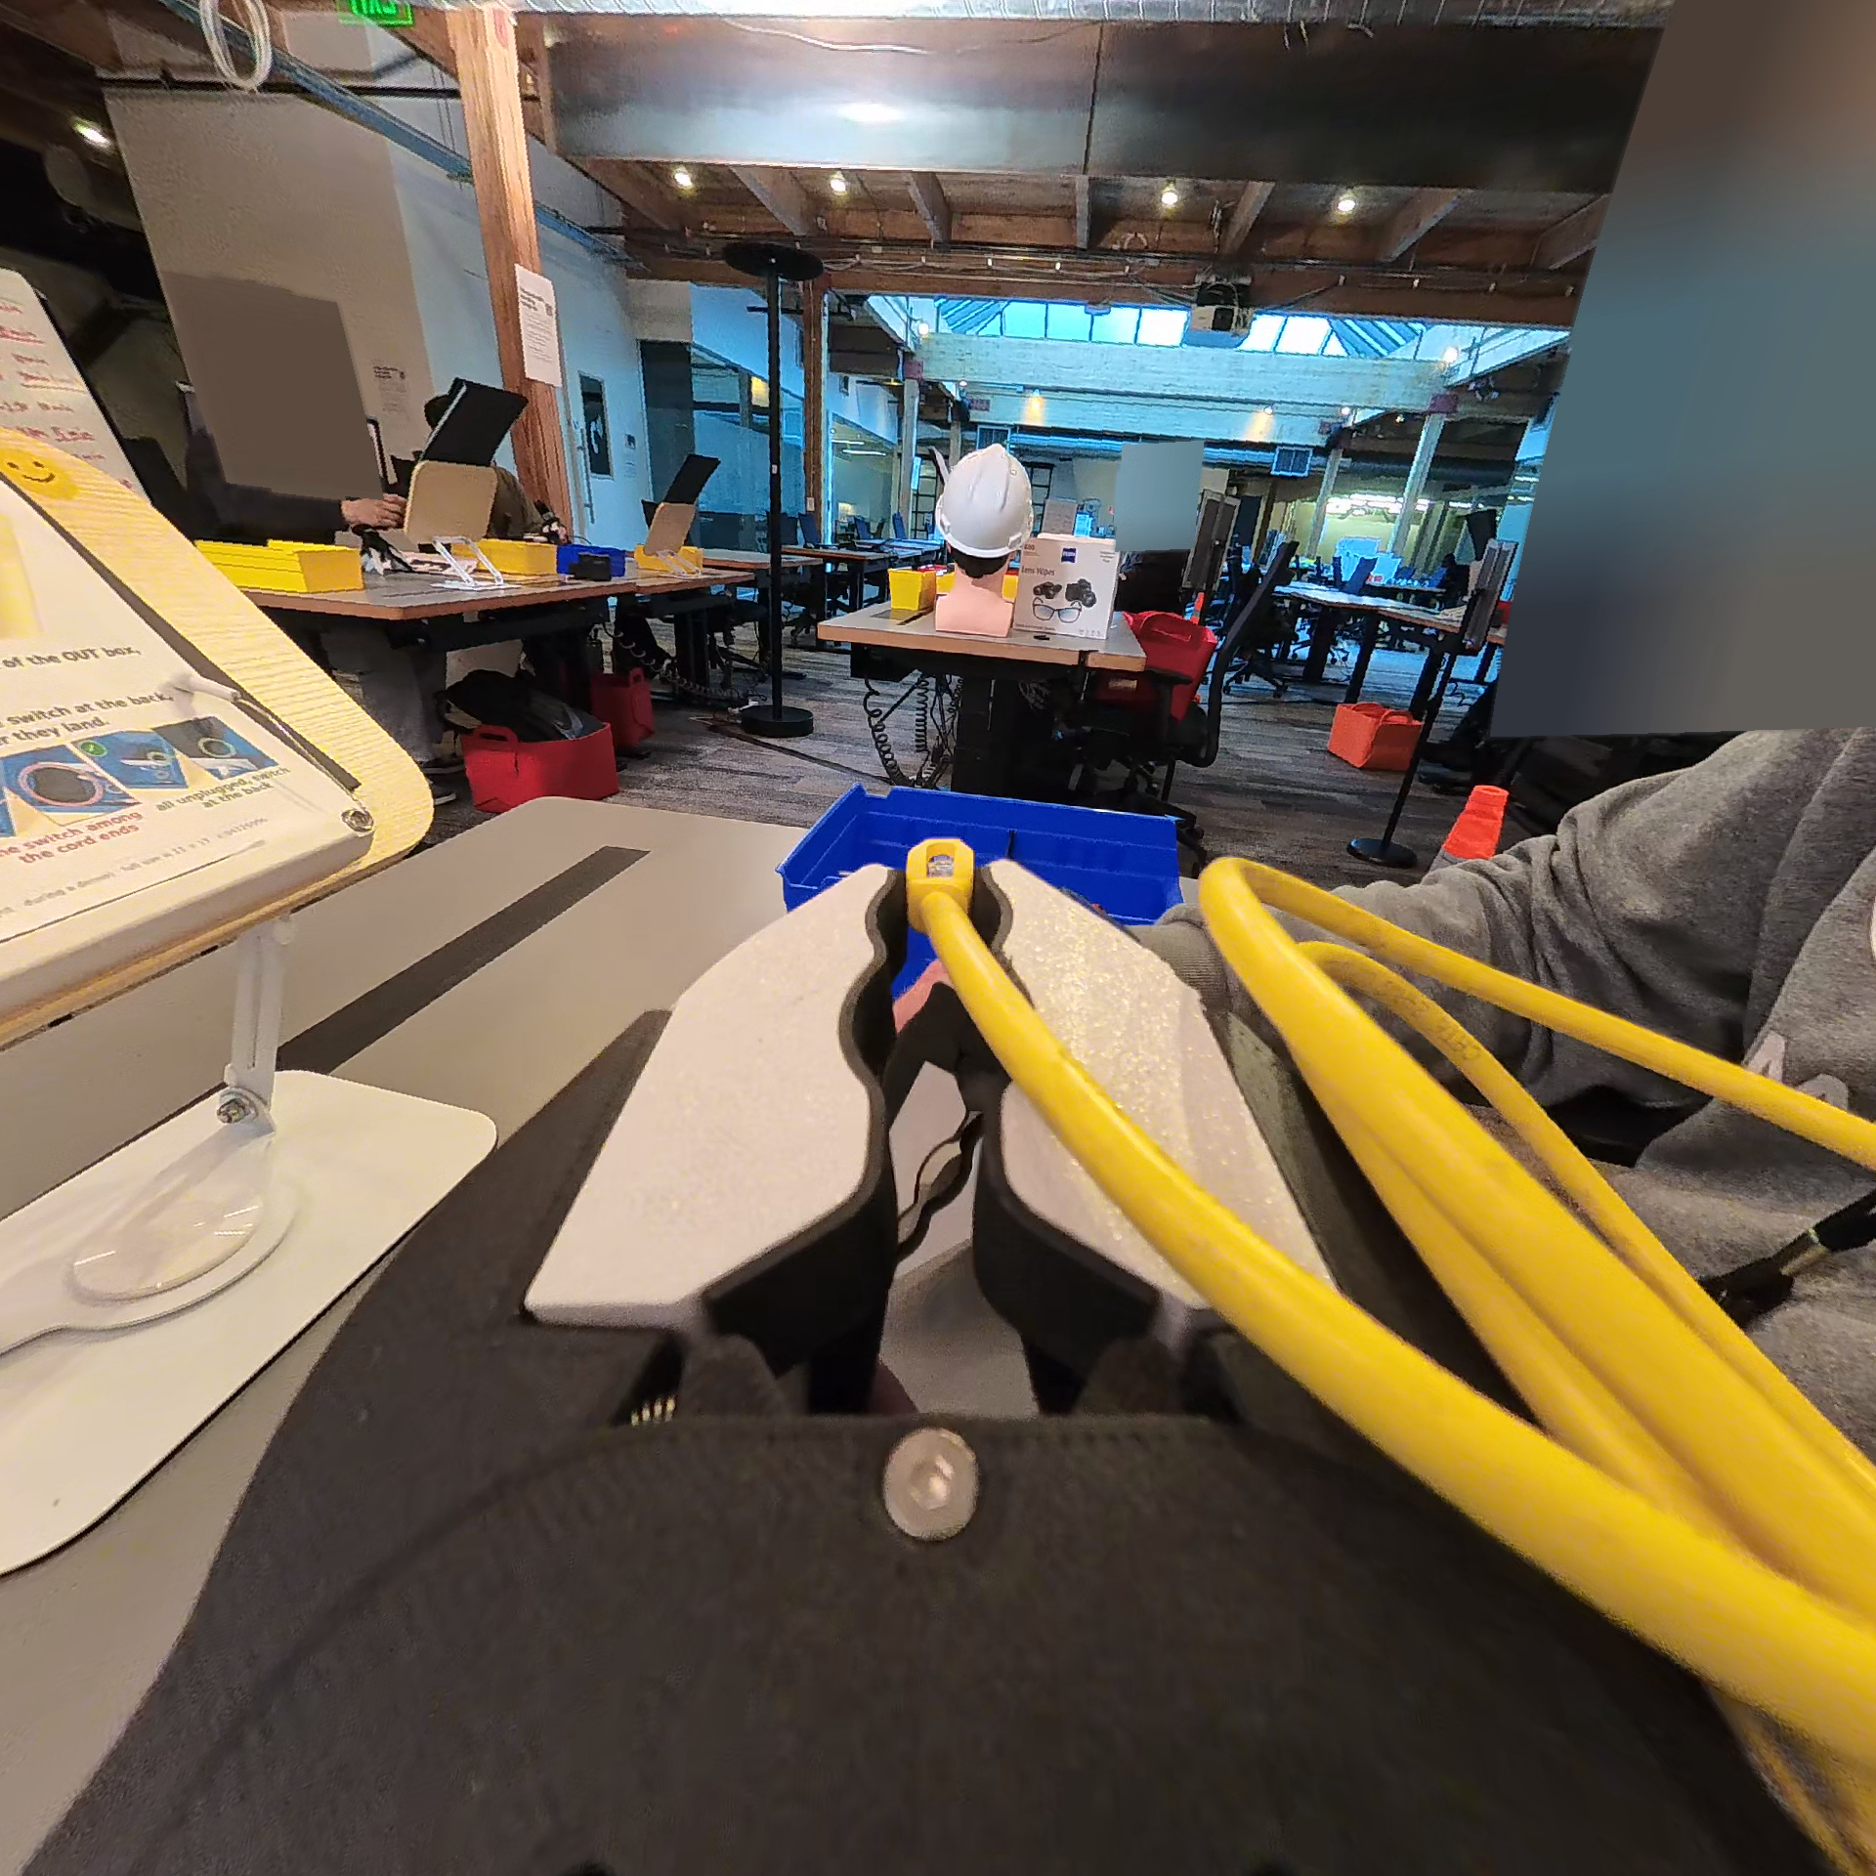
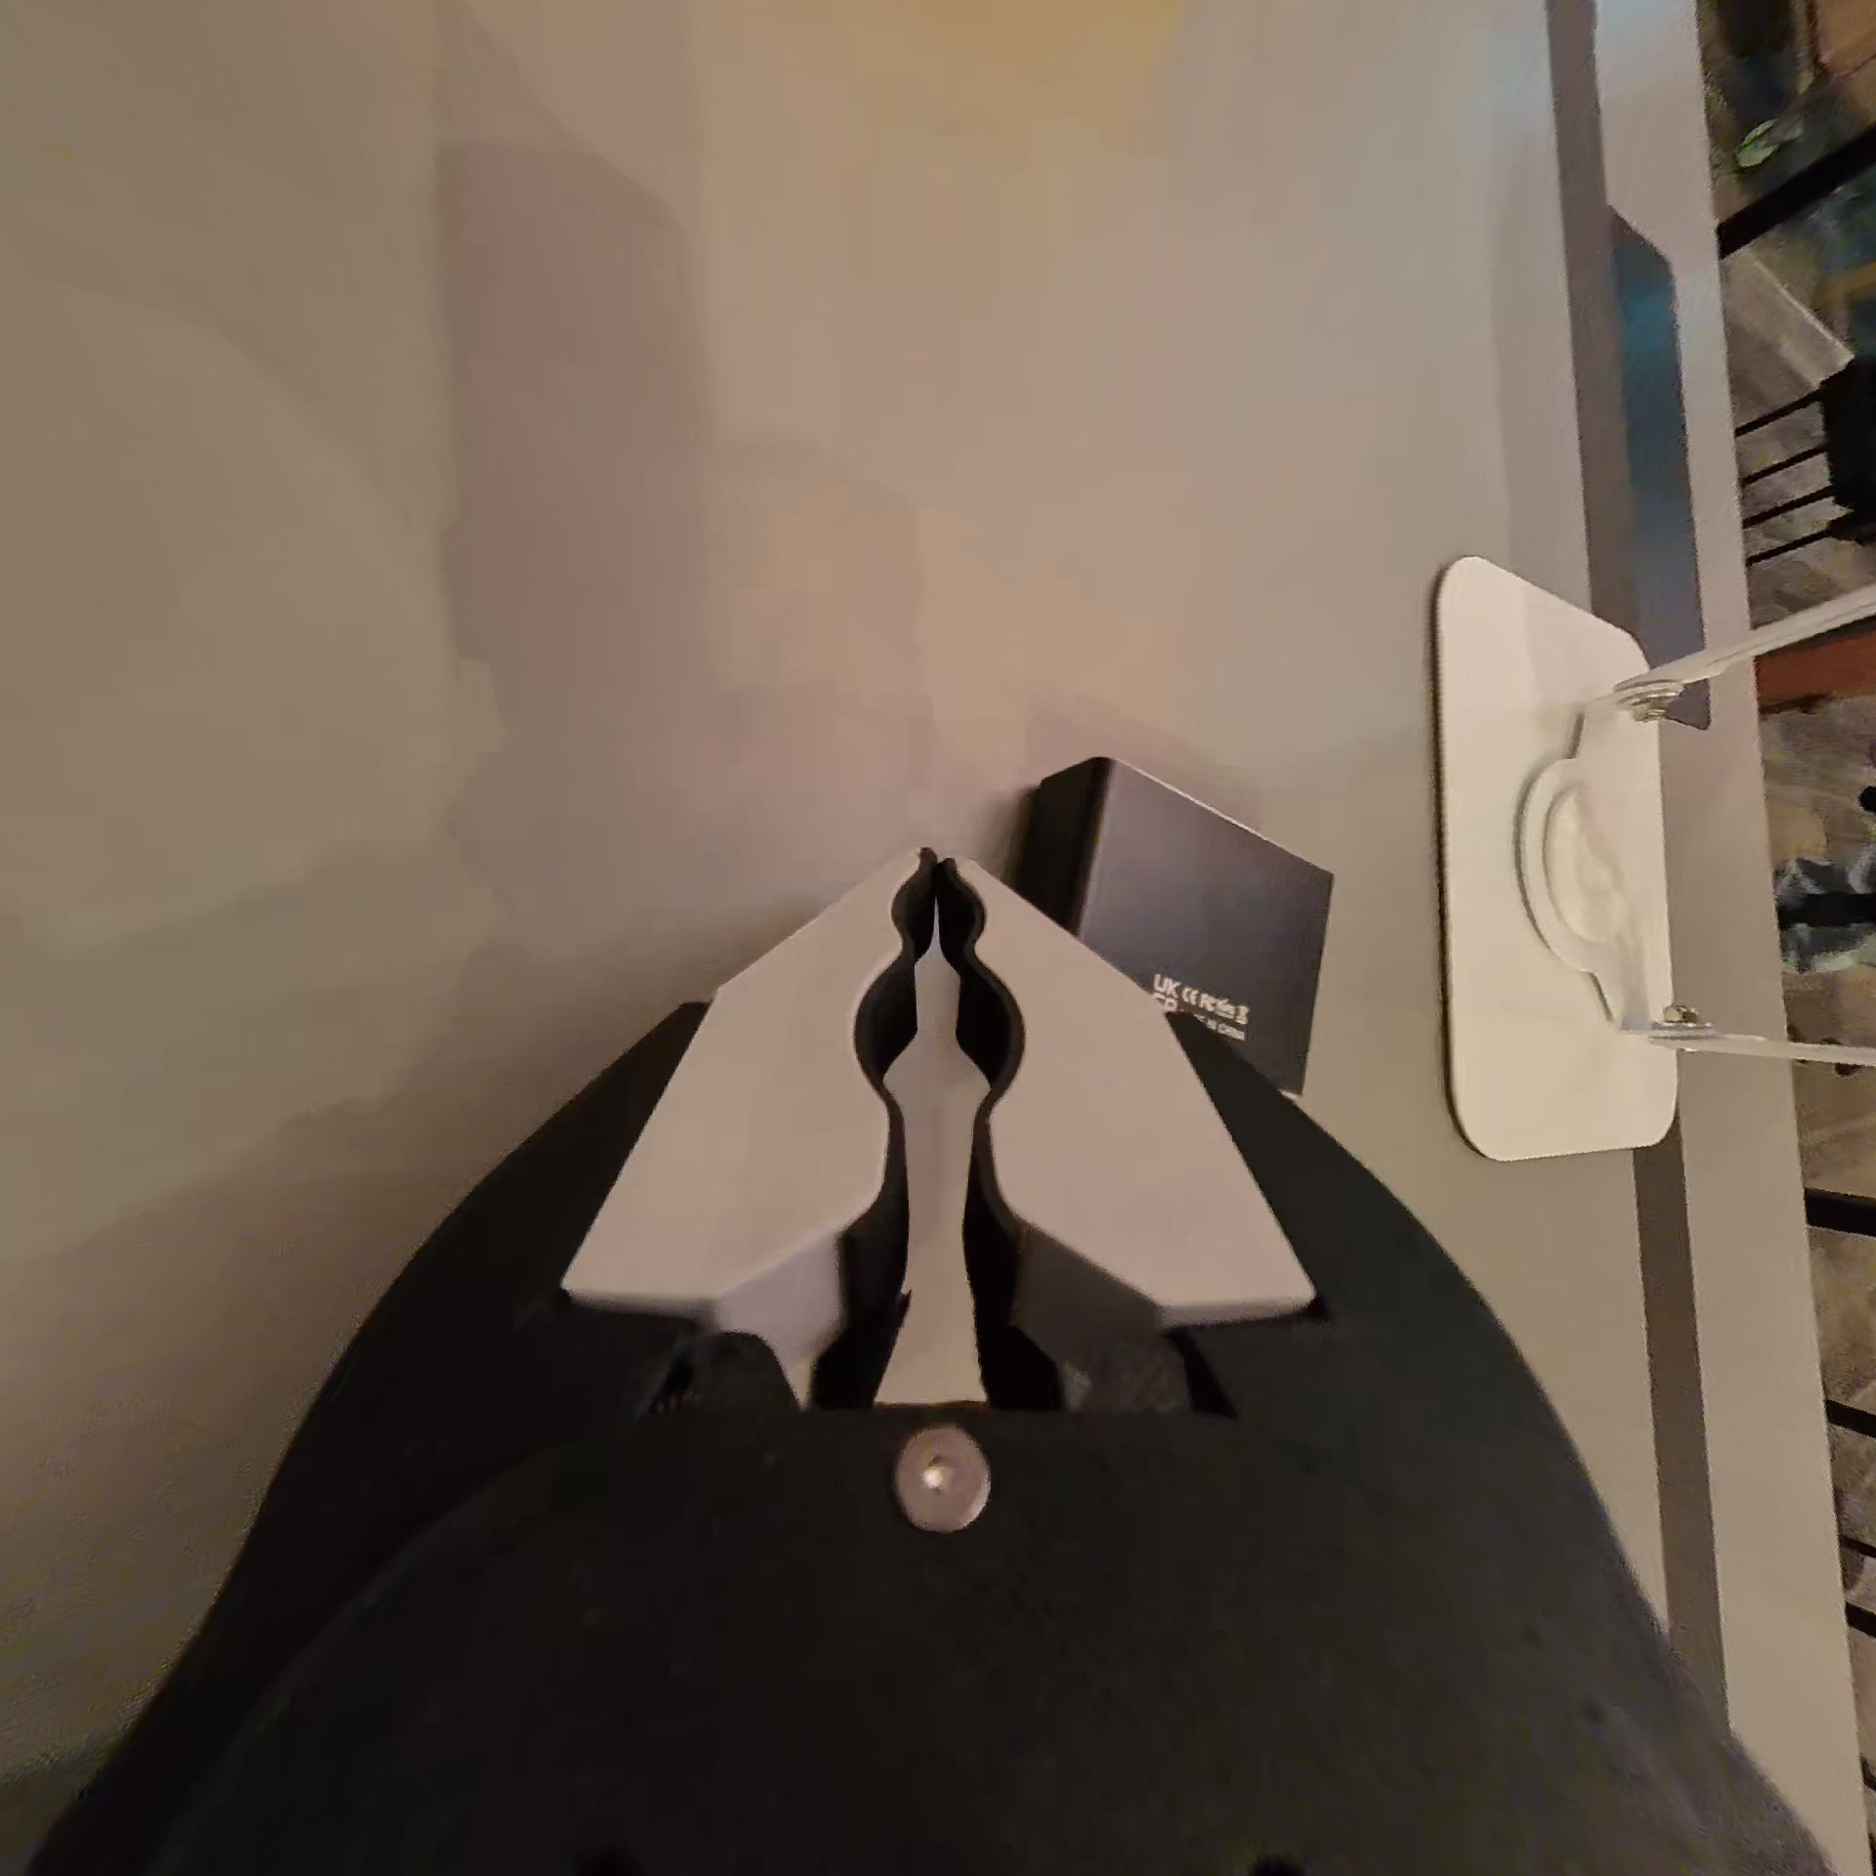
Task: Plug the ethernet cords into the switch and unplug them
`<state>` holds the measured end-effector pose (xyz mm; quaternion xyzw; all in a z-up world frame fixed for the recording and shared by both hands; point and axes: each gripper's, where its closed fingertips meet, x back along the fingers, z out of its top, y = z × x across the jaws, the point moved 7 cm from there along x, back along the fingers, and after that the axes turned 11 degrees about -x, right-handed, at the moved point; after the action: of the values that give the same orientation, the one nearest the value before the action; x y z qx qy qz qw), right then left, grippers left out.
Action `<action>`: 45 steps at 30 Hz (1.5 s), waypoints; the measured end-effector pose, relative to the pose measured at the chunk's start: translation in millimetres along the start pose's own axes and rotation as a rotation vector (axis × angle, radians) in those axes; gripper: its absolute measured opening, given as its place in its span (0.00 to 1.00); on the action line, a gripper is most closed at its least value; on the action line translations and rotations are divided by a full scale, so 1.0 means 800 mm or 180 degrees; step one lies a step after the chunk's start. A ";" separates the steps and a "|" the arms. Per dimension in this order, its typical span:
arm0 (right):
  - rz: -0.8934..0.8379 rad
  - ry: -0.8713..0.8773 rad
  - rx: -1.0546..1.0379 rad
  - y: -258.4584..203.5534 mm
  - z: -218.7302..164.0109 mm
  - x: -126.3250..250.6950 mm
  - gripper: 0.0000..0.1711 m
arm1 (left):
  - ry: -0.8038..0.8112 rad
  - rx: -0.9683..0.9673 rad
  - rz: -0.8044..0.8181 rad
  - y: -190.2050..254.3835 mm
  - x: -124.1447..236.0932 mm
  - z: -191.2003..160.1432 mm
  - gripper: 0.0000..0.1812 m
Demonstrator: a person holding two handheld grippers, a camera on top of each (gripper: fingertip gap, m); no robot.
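Observation:
In the left wrist view my left gripper (image 1: 939, 883) is shut on the plug end of a yellow ethernet cord (image 1: 1167, 1167); the plug (image 1: 939, 865) sticks out between the pads. The cord loops back over the right finger and off to the lower right. In the right wrist view my right gripper (image 2: 936, 873) is shut with its pads together and nothing between them, above the grey table (image 2: 609, 508). The black switch (image 2: 1198, 914) lies on the table just right of the fingertips, partly hidden by the right finger.
A blue bin (image 1: 1015, 843) stands just beyond the left fingertips. An instruction board on a white stand (image 1: 203, 1198) is at the left; its base also shows in the right wrist view (image 2: 1553, 863). A person's grey sleeve (image 1: 1624, 914) is at the right. Tip to tip, the grippers are about 25 centimetres apart.

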<state>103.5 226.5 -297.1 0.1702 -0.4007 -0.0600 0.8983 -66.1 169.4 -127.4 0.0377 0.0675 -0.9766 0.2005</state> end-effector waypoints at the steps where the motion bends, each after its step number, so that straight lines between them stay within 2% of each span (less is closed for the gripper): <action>1: -0.0040 0.0060 -0.0044 0.005 0.003 0.003 0.00 | -0.0006 -0.0005 -0.0001 0.000 0.000 0.000 0.07; 2: -0.0073 0.0124 -0.0130 0.012 0.006 0.006 0.03 | -0.0008 -0.0006 0.0000 0.000 0.000 -0.001 0.06; 4: -0.0178 0.0012 -0.0327 0.030 0.005 0.003 0.28 | -0.0005 0.0007 0.0005 -0.001 0.000 -0.001 0.07; 5: -0.0234 -0.0072 -0.0391 0.039 0.002 -0.002 0.37 | -0.0005 0.0011 0.0003 -0.001 -0.001 -0.002 0.07; 7: -0.0311 -0.0235 -0.0383 0.049 -0.003 -0.012 0.43 | -0.0019 0.0000 0.0000 0.000 -0.001 -0.002 0.07; 9: -0.0398 -0.0384 -0.0322 0.056 -0.012 -0.026 0.54 | -0.0028 -0.0011 -0.0004 0.000 -0.001 -0.002 0.07; 10: -0.0433 -0.0341 -0.0340 0.061 -0.013 -0.031 0.53 | -0.0029 -0.0017 -0.0002 0.000 -0.001 -0.002 0.07; 14: -0.0294 -0.0301 -0.0695 0.079 -0.017 -0.042 0.56 | -0.0010 -0.0007 0.0007 -0.002 0.001 -0.001 0.06; 16: -0.0135 -0.0209 -0.0959 0.085 -0.023 -0.049 0.50 | -0.0010 -0.0003 0.0007 -0.003 0.002 -0.002 0.06; 22: 0.0015 -0.0042 -0.1273 0.097 -0.027 -0.051 0.50 | 0.0009 -0.0002 0.0016 -0.005 0.004 0.000 0.06; 30: 0.1406 0.0018 -0.2247 0.093 -0.015 -0.028 0.49 | -0.0031 0.0014 0.0011 -0.004 0.002 -0.006 0.06; 35: 0.2129 -0.0095 -0.2590 0.080 -0.014 -0.018 0.48 | -0.0041 0.0040 -0.0021 -0.002 -0.002 -0.009 0.06; 45: 0.2217 -0.0074 -0.2886 0.091 -0.019 -0.021 0.49 | -0.0046 0.0043 -0.0029 -0.001 -0.002 -0.008 0.06</action>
<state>101.9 302.4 -292.5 -0.3750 -0.3772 0.0718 0.8438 -64.4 171.9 -133.8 0.0317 0.0596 -0.9782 0.1962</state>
